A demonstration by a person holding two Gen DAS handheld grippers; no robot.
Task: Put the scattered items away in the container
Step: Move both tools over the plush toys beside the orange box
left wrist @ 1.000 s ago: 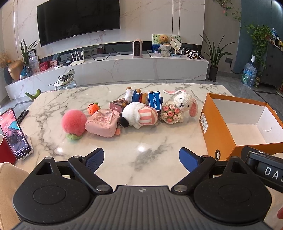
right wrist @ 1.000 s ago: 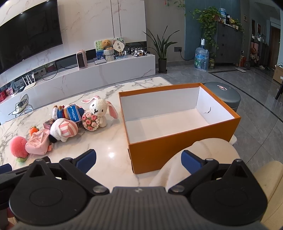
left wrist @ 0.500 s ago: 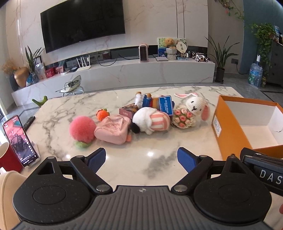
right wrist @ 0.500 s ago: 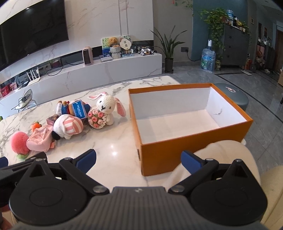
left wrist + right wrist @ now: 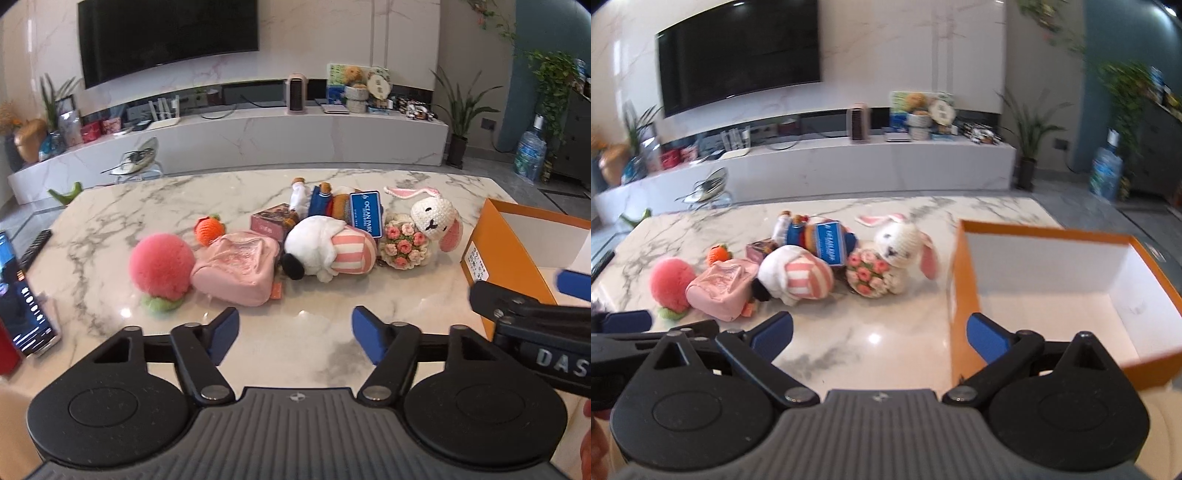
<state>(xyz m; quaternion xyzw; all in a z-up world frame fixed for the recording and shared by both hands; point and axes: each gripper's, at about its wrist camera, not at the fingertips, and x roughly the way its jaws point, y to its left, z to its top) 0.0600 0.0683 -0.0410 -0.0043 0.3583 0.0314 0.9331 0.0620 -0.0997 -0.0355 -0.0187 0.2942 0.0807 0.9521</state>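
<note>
Your toys [image 5: 325, 243] lie in a row across the middle of the table [image 5: 295, 332], none yet in the orange box [image 5: 1052, 295] at its right edge, which sits empty. In the last second your right gripper [image 5: 879, 332] has swung left from the box toward the toys; your left gripper [image 5: 293, 332] has edged closer. Both are spread wide, holding nothing, so the first pickup looks imminent.

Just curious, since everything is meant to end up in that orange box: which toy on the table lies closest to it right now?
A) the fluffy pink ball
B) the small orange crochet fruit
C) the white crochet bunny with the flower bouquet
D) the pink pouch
C: the white crochet bunny sits at the end of the toy row nearest the orange box, which holds no toys yet.
</note>
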